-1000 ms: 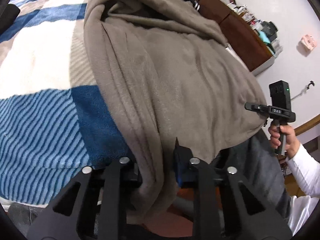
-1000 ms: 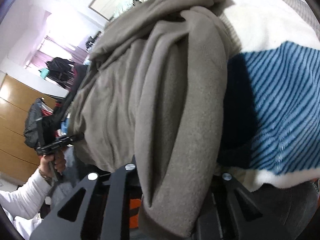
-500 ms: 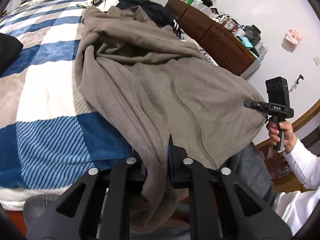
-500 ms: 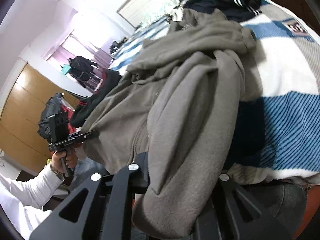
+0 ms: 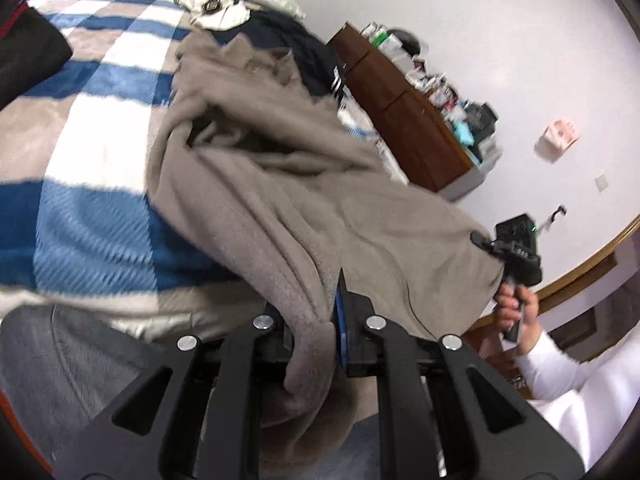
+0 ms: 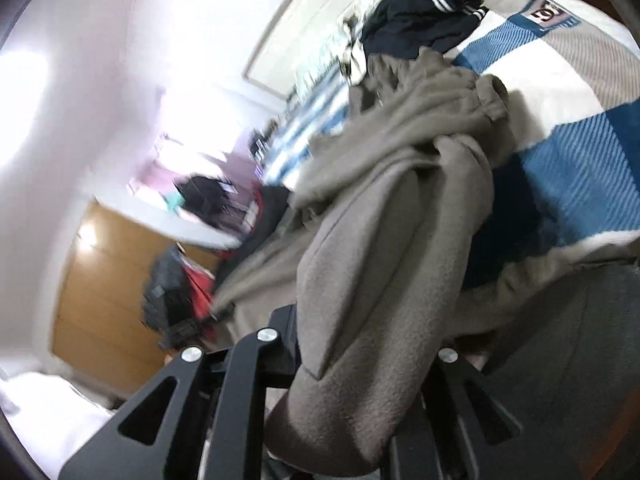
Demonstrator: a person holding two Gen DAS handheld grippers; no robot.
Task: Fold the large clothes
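From the left wrist view, the left tongs (image 5: 316, 320) are clenched on a thick fold of the taupe fleece garment (image 5: 280, 184), pinching one edge of its near end so the cloth hangs from the grip while the bulk trails back over the striped blanket (image 5: 92, 240) on the bed. At the garment's far right corner the right tongs (image 5: 486, 245) bite the matching edge, carried by a hand (image 5: 518, 312) in a white sleeve — two corners held apart, I judge, so the near edge stays stretched between them for a fold. A dark navy garment (image 5: 296, 44) lies beyond the fleece, towards the head of the bed, out of the way. From the right wrist view, the right tongs are likewise clamped on the fleece garment, whose bunched edge drapes over them and hides the pads; the rest climbs away over the blanket towards the navy garment. This view is blurred, so the left tongs beyond the garment cannot be made out.
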